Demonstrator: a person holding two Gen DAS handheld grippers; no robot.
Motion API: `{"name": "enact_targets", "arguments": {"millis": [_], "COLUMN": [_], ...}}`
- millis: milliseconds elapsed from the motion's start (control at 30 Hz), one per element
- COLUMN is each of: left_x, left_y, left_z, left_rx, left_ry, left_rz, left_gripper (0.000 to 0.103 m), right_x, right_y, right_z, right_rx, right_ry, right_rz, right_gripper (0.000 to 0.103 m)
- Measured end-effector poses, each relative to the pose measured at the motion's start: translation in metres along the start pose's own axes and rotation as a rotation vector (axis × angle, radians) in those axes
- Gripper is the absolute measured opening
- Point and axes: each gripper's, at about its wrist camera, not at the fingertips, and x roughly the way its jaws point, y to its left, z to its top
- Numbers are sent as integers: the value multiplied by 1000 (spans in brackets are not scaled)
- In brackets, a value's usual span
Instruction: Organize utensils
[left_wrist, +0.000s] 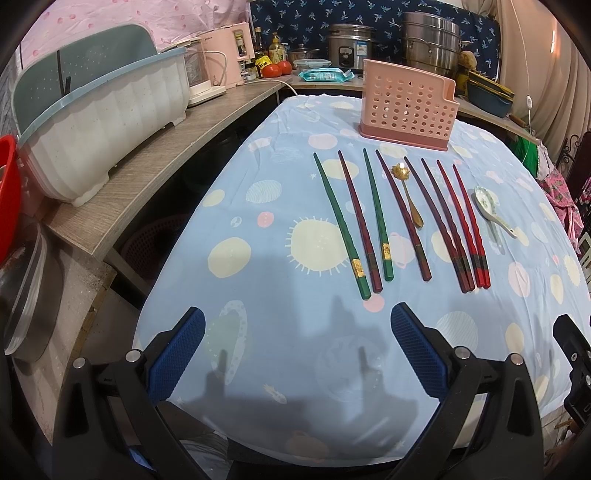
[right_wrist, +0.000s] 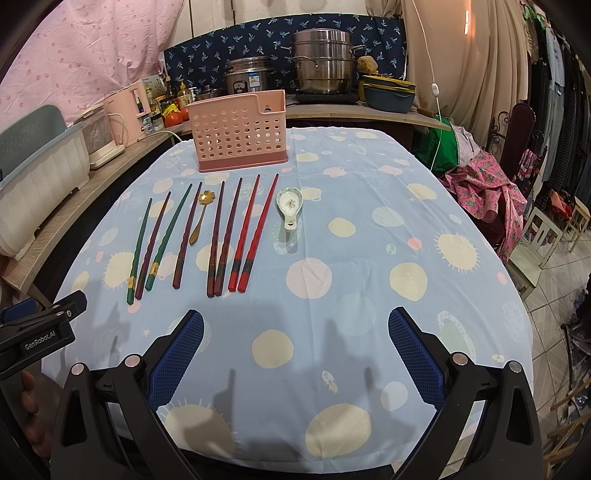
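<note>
Several chopsticks lie side by side on the blue patterned tablecloth (left_wrist: 258, 314): green ones (left_wrist: 341, 225) (right_wrist: 138, 251), dark maroon ones (left_wrist: 436, 221) (right_wrist: 218, 236) and bright red ones (left_wrist: 467, 225) (right_wrist: 255, 229). Among them lies a small gold spoon (left_wrist: 408, 195) (right_wrist: 199, 218). A white ceramic spoon (left_wrist: 491, 208) (right_wrist: 290, 206) rests to their right. Behind them stands a pink perforated utensil holder (left_wrist: 406, 103) (right_wrist: 238, 129). My left gripper (left_wrist: 297, 354) and my right gripper (right_wrist: 295, 354) both hover open over the near cloth, holding nothing.
A wooden counter (left_wrist: 155, 162) along the left carries a white dish rack (left_wrist: 99, 122), a pink appliance (left_wrist: 229, 55) and bottles. Steel pots (right_wrist: 321, 62) stand behind the table. Chairs and clothes (right_wrist: 491, 184) crowd the right side. The left gripper (right_wrist: 40, 332) shows at the right view's left edge.
</note>
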Motion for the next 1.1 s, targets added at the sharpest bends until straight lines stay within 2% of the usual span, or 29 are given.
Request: {"name": "enact_targets", "arguments": {"millis": [233,600,700,767,900,967,1067,1100], "left_x": [6,37,53,63,80,87,90,90], "left_y": [5,3,-1,-2,-7,-9,-10,-11], "left_z": [1,17,23,26,29,29,28,28], "left_rx": [-21,-38,-34,-37,-24,-21,-18,-10], "left_ry": [21,52,75,93,121,136,137,136], "left_rz": [-15,-48,-63,-69,-82,-88,-88,-86], "left_gripper": [96,95,86,85,73,71,68,63], "right_x": [1,21,28,33,42,46,50,52], "right_y": [0,-4,-6,-6,-9,-8,-7,-6], "right_z": [0,3,6,8,14,17,24,28], "right_rx": [2,20,21,27,33,32,35,37], "right_ry": [3,36,42,47,55,55,51,47], "right_rz": [0,9,4,2,5,7,18,24], "right_gripper": [96,96,96,96,96,96,90,87]}}
